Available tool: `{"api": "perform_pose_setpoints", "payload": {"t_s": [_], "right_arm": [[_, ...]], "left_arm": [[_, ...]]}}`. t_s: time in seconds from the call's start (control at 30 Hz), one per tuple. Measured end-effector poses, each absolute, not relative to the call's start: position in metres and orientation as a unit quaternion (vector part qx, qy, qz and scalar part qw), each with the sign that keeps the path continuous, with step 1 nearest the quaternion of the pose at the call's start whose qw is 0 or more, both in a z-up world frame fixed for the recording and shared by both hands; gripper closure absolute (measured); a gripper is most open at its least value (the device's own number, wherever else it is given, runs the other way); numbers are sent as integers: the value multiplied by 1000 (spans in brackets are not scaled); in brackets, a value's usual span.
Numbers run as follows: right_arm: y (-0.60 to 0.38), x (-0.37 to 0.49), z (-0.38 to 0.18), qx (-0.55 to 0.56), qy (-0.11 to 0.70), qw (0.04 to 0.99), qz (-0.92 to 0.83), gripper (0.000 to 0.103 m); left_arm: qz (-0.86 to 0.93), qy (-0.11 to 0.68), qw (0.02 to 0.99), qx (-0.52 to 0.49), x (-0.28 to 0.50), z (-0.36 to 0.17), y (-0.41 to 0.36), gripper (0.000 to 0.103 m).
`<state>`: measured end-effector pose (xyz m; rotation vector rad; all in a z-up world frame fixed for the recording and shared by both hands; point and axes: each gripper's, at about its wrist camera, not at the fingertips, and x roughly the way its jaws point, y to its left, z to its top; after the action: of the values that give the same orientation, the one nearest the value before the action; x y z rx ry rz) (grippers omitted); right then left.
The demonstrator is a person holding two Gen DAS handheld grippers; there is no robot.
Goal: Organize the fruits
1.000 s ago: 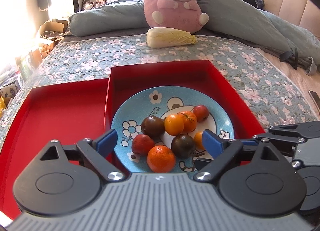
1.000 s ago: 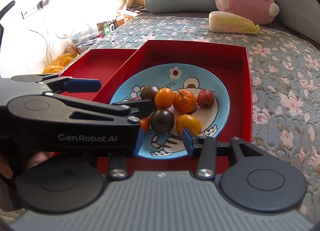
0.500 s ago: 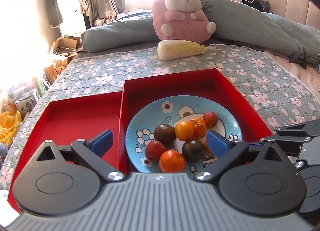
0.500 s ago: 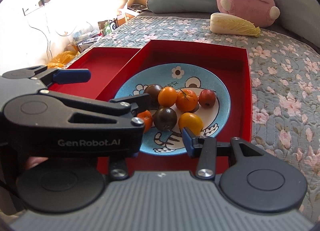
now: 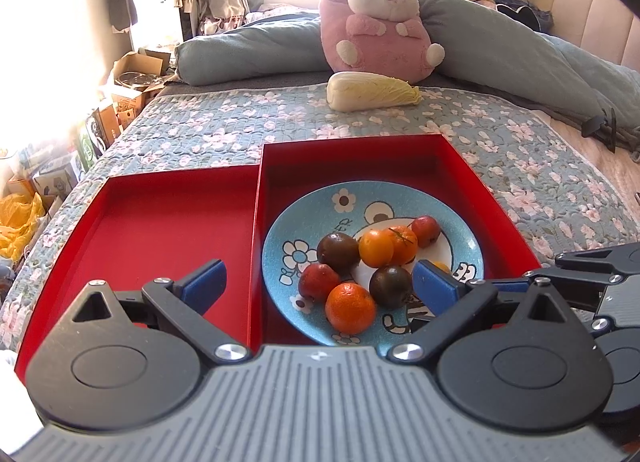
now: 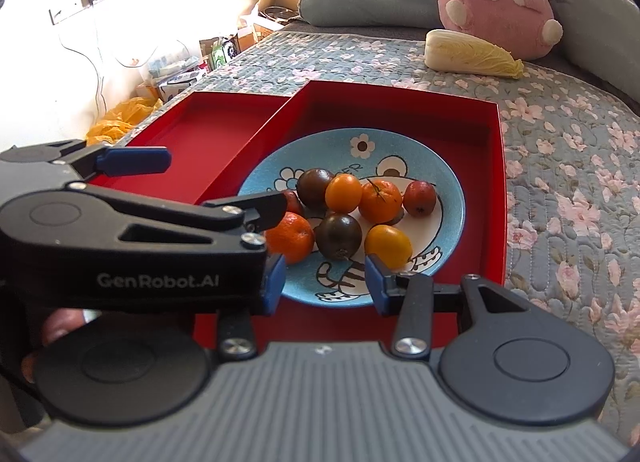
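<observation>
Eight small fruits (image 5: 362, 262) heaped on the blue plate (image 5: 304, 214) in the right red tray (image 5: 360, 158); left red tray (image 5: 160, 222) beside the plate bare. Fits sorting ahead or gathering done. Left tongs (image 5: 318, 280) wide, right tongs (image 6: 326, 278) parted, both holding nothing, hovering near the plate.

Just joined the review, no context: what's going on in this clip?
A person holds a hand-held gripper in each hand over a bed. Both the left hand-held gripper and the right hand-held gripper are open and empty, hovering near a blue plate piled with small fruits. The plate sits in the right red tray; the left red tray beside it holds nothing visible.
</observation>
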<state>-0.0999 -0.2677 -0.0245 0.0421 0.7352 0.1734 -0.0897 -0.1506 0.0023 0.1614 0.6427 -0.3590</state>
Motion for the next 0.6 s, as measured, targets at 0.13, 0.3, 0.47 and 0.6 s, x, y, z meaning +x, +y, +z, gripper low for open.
{"api": "perform_pose_setpoints", "payload": {"t_s": [0.13, 0.3, 0.47, 0.6], "right_arm": [[-267, -100, -23, 21, 361, 929, 85, 56], [-263, -101, -23, 20, 367, 926, 85, 56], [-261, -104, -21, 22, 369, 925, 86, 56], [-257, -106, -20, 18, 373, 924, 87, 56]], "left_arm": [[-171, 316, 930, 77, -92, 3, -148, 2], [-165, 325, 928, 74, -92, 2, -144, 2], [-156, 323, 930, 73, -96, 3, -137, 2], [-151, 327, 930, 71, -99, 3, -131, 2]]}}
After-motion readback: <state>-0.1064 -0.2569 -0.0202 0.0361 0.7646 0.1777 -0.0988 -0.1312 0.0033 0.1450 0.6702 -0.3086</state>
